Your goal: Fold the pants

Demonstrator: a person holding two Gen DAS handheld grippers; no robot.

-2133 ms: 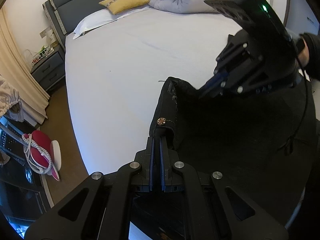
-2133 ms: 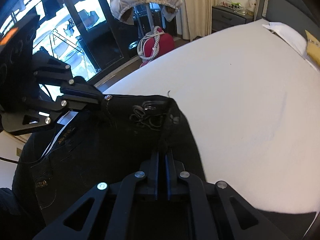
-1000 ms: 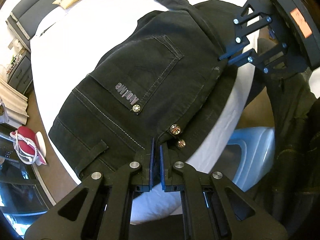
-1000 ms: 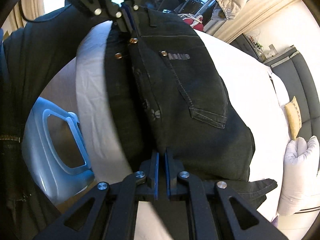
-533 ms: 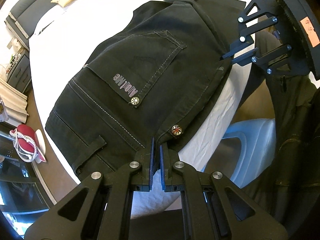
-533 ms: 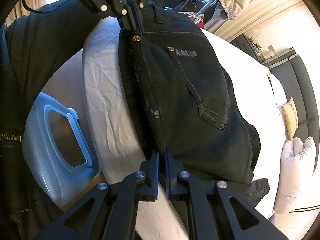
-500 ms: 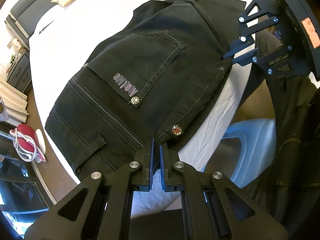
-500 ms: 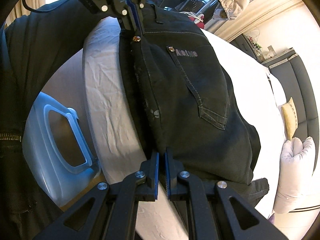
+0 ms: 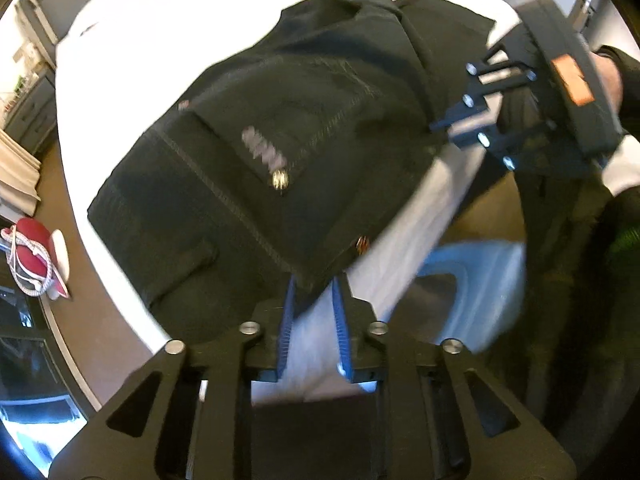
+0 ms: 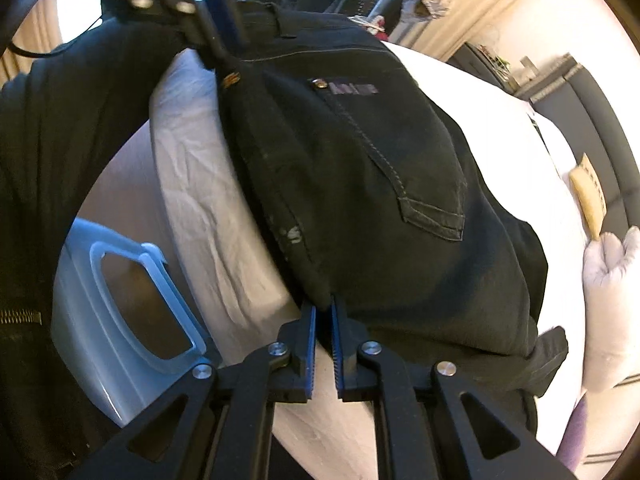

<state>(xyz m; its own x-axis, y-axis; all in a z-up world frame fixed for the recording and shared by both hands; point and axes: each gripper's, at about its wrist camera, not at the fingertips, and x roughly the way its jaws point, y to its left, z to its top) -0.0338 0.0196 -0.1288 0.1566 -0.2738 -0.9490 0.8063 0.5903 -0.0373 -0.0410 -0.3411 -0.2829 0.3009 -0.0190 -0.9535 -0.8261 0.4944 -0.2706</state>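
Observation:
Black jeans (image 9: 280, 132) lie flat on the white bed (image 9: 120, 48), back pocket up, with the waistband toward me at the bed's edge. My left gripper (image 9: 314, 286) is opening: its blue pads stand apart, and the waistband corner lies loose between the tips. It also shows at the top left of the right wrist view, the left gripper (image 10: 224, 56). My right gripper (image 10: 323, 306) is shut on the jeans (image 10: 380, 200) at their folded side edge near the seat. In the left wrist view the right gripper (image 9: 438, 126) sits at the jeans' right edge, held by a hand (image 9: 612, 76).
A light blue plastic basket (image 9: 480, 280) stands on the floor against the bed's edge, also seen as the basket (image 10: 100, 320). A white duvet (image 10: 612, 280) and a yellow pillow (image 10: 588, 196) lie at the head end. A red object (image 9: 32, 256) is on the floor.
The jeans, held up two seconds ago, now lie spread on the bed. The left jaws have parted from shut and drawn back slightly from the waistband. The right grip is unchanged.

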